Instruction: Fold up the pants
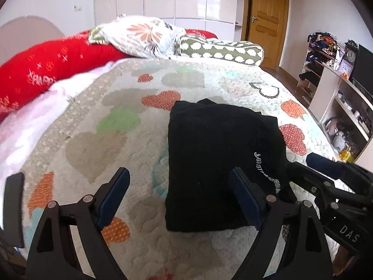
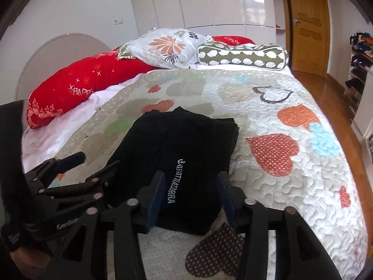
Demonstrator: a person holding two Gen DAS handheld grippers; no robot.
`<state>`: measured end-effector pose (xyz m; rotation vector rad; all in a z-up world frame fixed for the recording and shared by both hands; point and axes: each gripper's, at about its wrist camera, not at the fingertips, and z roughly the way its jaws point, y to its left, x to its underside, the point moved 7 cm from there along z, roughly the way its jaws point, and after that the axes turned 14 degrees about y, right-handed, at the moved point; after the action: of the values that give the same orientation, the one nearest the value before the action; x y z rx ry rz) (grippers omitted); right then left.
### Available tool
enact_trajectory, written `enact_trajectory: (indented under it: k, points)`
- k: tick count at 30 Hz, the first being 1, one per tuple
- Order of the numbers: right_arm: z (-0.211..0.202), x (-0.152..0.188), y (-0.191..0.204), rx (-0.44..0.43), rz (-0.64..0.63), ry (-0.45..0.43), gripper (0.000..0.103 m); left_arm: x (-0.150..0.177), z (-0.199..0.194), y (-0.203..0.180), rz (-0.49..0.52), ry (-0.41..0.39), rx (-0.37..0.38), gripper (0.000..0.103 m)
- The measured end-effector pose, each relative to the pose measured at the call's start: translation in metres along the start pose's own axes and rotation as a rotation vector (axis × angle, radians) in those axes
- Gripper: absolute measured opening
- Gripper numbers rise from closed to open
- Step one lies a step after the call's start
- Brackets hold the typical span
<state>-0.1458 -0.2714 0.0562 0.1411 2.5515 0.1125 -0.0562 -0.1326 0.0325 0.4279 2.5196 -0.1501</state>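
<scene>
Pants [image 1: 219, 163] are lying folded compactly on the bed [image 1: 112, 140], both claws being held apart and empty.

The folded black pants [image 2: 179, 154] lie on the heart-patterned quilt [image 2: 275, 163] near the bed's near edge. The right hand-held gripper [image 2: 191, 200] stands open, its fingers either side of the pants' near end. The left hand-held gripper [image 2: 93, 163] hovers at the pants' left side.

Heart quilt [image 2: 268, 170], red pillow [image 2: 81, 86], wooden door [image 2: 307, 23].
</scene>
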Motion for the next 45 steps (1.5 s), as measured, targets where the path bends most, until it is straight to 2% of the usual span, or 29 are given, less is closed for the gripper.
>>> enact_trajectory:
  k: [10, 27, 45]
  points:
    - [-0.03, 0.006, -0.001, -0.007, 0.021, -0.043, 0.067, 0.006, -0.035, 0.004, -0.009, -0.06, -0.049, 0.091]
    - [-0.039, 0.01, 0.0, -0.001, 0.019, -0.047, 0.072, 0.009, -0.062, 0.003, -0.009, -0.11, -0.05, 0.093]
    - [-0.04, 0.011, 0.003, 0.003, 0.007, -0.047, 0.074, 0.009, -0.065, 0.005, -0.015, -0.115, -0.049, 0.093]
